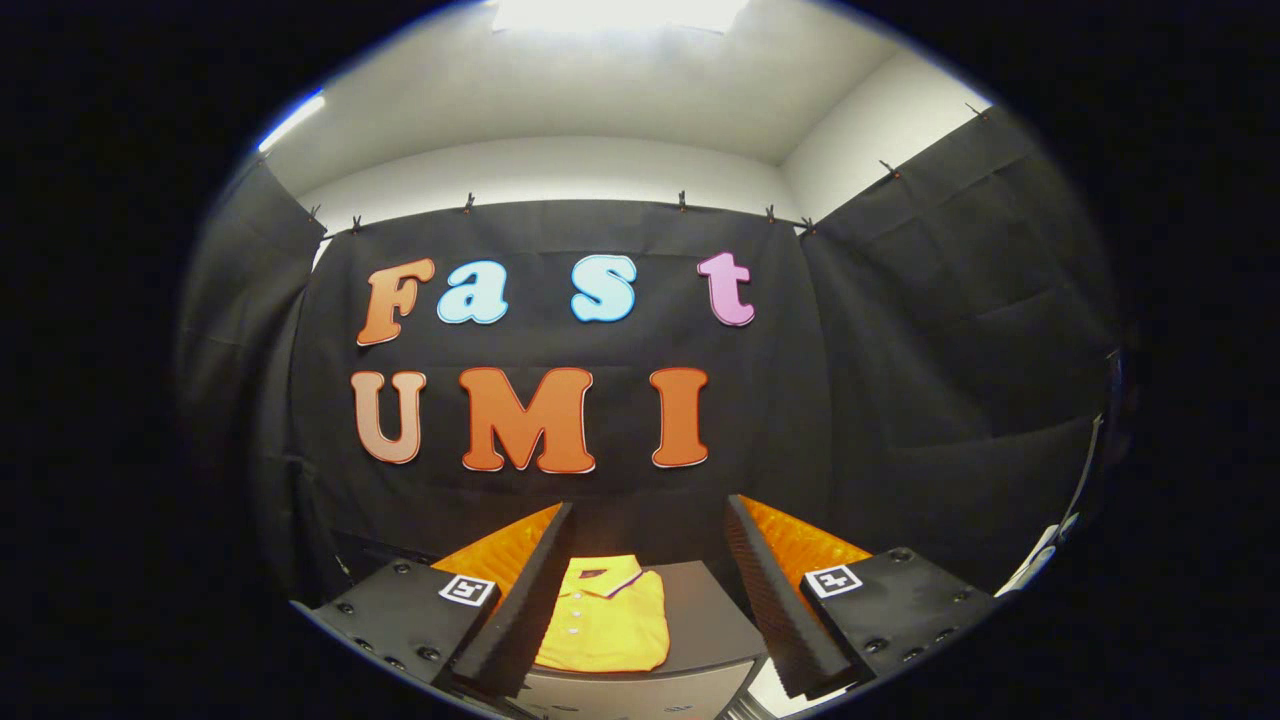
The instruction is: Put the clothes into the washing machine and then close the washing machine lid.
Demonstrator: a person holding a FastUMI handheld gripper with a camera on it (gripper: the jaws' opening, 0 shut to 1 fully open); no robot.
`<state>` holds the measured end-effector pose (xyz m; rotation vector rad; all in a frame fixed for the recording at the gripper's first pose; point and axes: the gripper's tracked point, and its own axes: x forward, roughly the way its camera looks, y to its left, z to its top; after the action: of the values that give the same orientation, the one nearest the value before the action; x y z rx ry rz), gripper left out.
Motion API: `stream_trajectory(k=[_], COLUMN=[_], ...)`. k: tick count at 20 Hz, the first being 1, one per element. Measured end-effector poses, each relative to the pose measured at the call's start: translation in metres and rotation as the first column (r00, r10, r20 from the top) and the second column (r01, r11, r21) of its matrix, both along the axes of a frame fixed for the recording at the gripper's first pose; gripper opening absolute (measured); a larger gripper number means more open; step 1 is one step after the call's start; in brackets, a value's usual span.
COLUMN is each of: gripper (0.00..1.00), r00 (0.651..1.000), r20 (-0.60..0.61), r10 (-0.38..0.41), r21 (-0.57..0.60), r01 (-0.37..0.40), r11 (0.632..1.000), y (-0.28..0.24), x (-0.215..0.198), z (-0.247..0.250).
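Hovering with tongs [640, 590] spread wide apart and gripping nothing, lined up on the folded yellow shirt [605, 625] lying flat on the dark bench [715, 615] just ahead between the fingers, probably poised for a pinch before loading the washer.

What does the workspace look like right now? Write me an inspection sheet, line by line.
Surface: dark flat top of a pale unit, below and ahead of the fingers.
Job's things: folded yellow polo shirt lying flat on that top, collar away from the gripper; whether the unit is the washing machine cannot be told.
Clutter: nothing seen.
Grippers: gripper open, fingers spread either side of the shirt, above it, touching nothing.
Cables: nothing seen.
Surroundings: black cloth wall clipped along a line, white ceiling with a light panel.
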<state>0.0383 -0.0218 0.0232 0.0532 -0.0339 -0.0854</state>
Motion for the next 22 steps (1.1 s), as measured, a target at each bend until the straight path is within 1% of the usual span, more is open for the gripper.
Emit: stream_trajectory(k=[2, 4, 5, 9, 12, 15, 22], gripper=[0.97, 0.97, 0.97, 0.97, 0.97, 0.97, 0.98], r00=[0.998, 0.994, 0.99, 0.967, 0.939, 0.908, 0.819], r20=[-0.047, -0.103, -0.121, -0.227, -0.308, -0.385, -0.552], r10=[0.03, 0.046, 0.072, 0.118, 0.154, 0.166, 0.157], r21=[0.022, 0.047, 0.062, 0.099, 0.086, 0.062, 0.063], r01=[-0.029, -0.042, -0.065, -0.098, -0.134, -0.154, -0.147], r11=[0.999, 0.998, 0.996, 0.99, 0.987, 0.986, 0.987], y=[0.015, 0.026, 0.036, 0.053, 0.069, 0.082, 0.095], x=[0.025, 0.052, 0.066, 0.116, 0.148, 0.171, 0.196], z=[-0.009, -0.019, -0.023, -0.049, -0.072, -0.1, -0.174])
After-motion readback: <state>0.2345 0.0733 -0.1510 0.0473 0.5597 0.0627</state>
